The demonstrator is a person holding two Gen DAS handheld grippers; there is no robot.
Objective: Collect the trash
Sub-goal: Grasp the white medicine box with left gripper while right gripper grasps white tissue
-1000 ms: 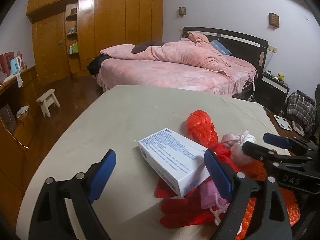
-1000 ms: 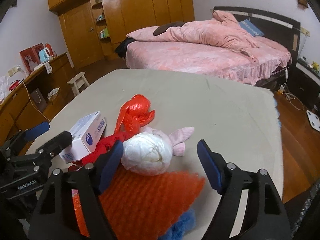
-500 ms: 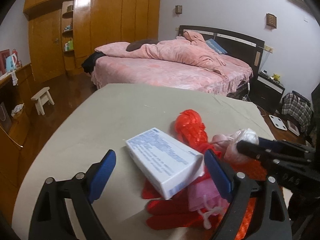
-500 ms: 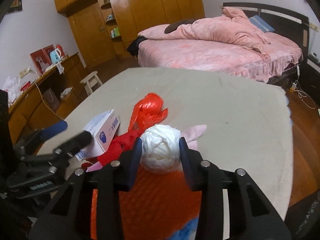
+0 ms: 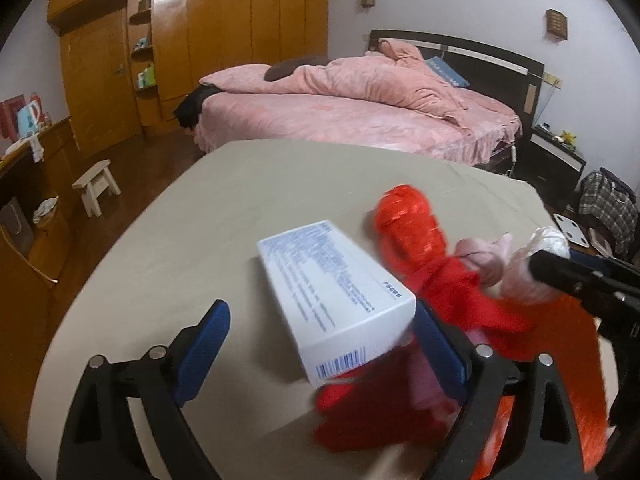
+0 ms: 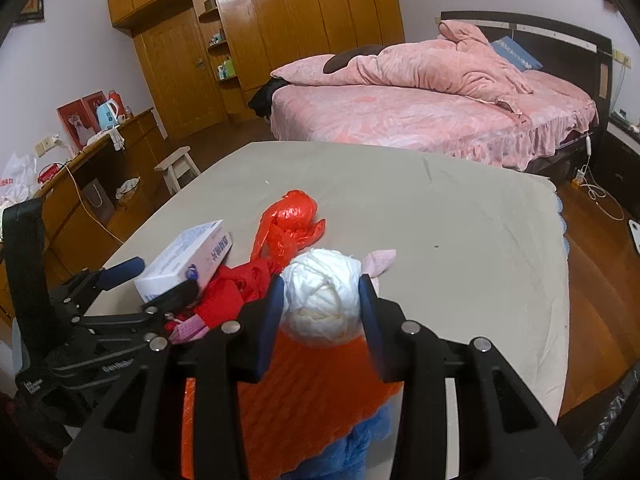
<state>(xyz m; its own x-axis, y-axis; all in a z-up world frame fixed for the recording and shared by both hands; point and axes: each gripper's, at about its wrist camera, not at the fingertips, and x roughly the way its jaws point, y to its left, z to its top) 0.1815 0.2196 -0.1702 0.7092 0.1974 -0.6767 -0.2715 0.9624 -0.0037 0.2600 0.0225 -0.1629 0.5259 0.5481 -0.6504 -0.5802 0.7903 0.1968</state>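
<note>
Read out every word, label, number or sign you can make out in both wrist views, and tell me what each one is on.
No text can be read with confidence.
White box, top face: lines of blue print, too blurred to read.
White box, end face: a barcode, digits not legible.
White box, side seen in the right wrist view: blue characters and a small logo, too small to read.
Left hand-held gripper, body: pale lettering, too blurred to read.

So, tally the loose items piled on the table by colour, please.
Red or orange: 3 (knotted plastic bag, red mesh, orange net)
White: 2 (carton, wad in the right claw)
Pink: 1 (cloth)
Blue: 1 (fuzzy piece)
Total: 7
</note>
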